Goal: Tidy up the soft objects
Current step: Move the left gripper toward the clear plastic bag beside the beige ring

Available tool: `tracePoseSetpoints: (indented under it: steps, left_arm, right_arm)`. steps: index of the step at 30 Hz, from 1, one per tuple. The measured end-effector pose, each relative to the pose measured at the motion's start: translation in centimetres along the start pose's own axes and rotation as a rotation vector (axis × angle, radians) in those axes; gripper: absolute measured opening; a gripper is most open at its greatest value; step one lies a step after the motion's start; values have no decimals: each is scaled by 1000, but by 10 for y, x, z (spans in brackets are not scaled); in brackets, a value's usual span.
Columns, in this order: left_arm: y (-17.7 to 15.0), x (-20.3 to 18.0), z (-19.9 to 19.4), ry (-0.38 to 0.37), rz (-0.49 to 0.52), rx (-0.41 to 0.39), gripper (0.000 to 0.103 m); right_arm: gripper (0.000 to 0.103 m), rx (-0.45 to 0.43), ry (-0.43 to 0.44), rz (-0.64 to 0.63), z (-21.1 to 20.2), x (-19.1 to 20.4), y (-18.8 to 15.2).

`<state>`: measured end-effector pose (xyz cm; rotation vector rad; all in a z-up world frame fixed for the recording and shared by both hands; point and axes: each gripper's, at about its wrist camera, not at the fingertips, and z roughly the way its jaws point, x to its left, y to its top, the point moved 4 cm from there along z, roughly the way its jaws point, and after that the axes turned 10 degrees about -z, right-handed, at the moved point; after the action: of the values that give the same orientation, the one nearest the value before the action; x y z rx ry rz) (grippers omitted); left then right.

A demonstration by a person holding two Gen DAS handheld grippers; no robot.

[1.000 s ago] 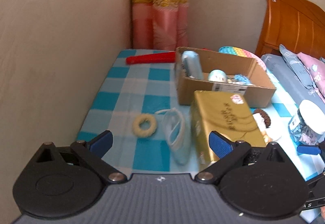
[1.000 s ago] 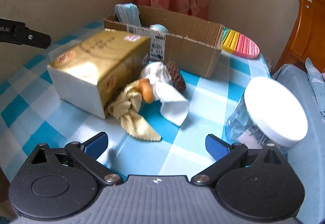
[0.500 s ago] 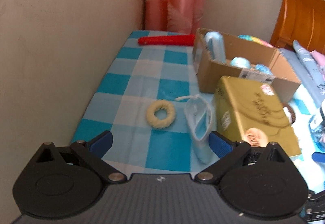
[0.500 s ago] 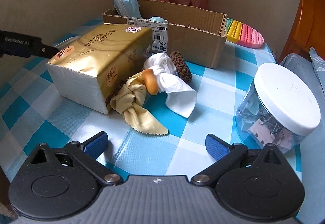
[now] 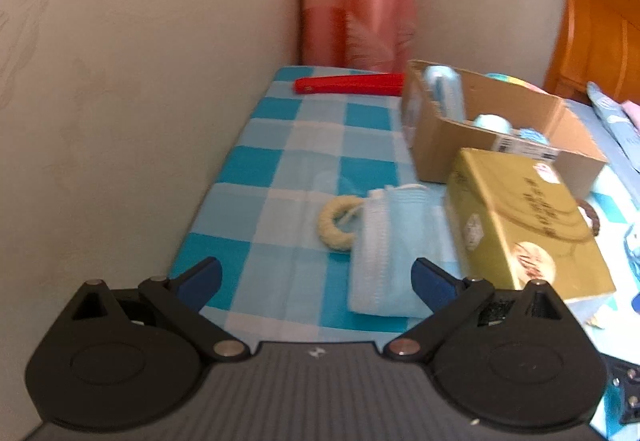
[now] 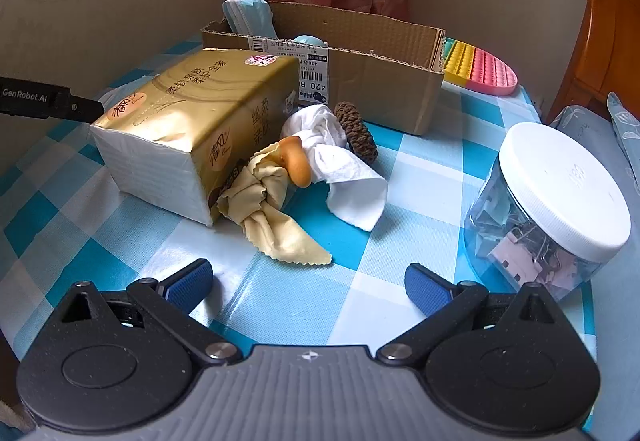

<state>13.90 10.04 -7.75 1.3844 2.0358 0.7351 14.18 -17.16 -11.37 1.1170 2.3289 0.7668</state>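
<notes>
A light blue face mask [image 5: 390,253] lies flat on the checked tablecloth, partly over a cream fuzzy ring [image 5: 334,223]. My left gripper [image 5: 316,279] is open just before them, its right finger beside the mask's near end. A gold tissue pack [image 5: 520,221] [image 6: 200,121] lies to the right. Against it are a knotted yellow cloth [image 6: 272,209], an orange hair tie [image 6: 296,161], a white tissue [image 6: 340,169] and a brown scrunchie [image 6: 356,131]. My right gripper [image 6: 308,285] stands open short of the cloth. The cardboard box [image 6: 380,81] [image 5: 500,133] holds another mask and pale blue items.
A clear jar [image 6: 556,209] of binder clips with a white lid stands at the right. A rainbow pop mat [image 6: 480,69] lies behind the box, a red flat object [image 5: 348,84] at the table's far end. Walls border the left side; a wooden bed frame [image 5: 600,25] is on the right.
My left gripper has swung left and closer to the table; the mask now lies wider and overlaps the cream ring. My right gripper has drawn back slightly, the scene barely shifted.
</notes>
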Motion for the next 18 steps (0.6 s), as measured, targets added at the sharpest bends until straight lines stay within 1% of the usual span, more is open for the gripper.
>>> tracePoseSetpoints:
  steps: [2,5,9,11,14,18]
  left_arm:
    - [-3,-5,-1,-15,27,-7,101]
    - [-8,-11,2,-14,65,-3,101]
    - [-16,-11,8,-37,52,16,101]
    - [-19,-11,13,-35,52,28,100]
    - [-21,-6,17,12,55,28,100]
    - [-19,4,16,74,37,4,100]
  right_arm:
    - [103,-4,0,0,0,0,-1]
    - [103,-12,-3,1,-1,0,-2]
    - [103,-18,-5,1,-1,0,-2]
    - [103,-17,-4,1,-2,0,-2]
    - [103,-18,-4,1,-2,0,-2]
    - [103,-32,-7,2,-3,0,-4]
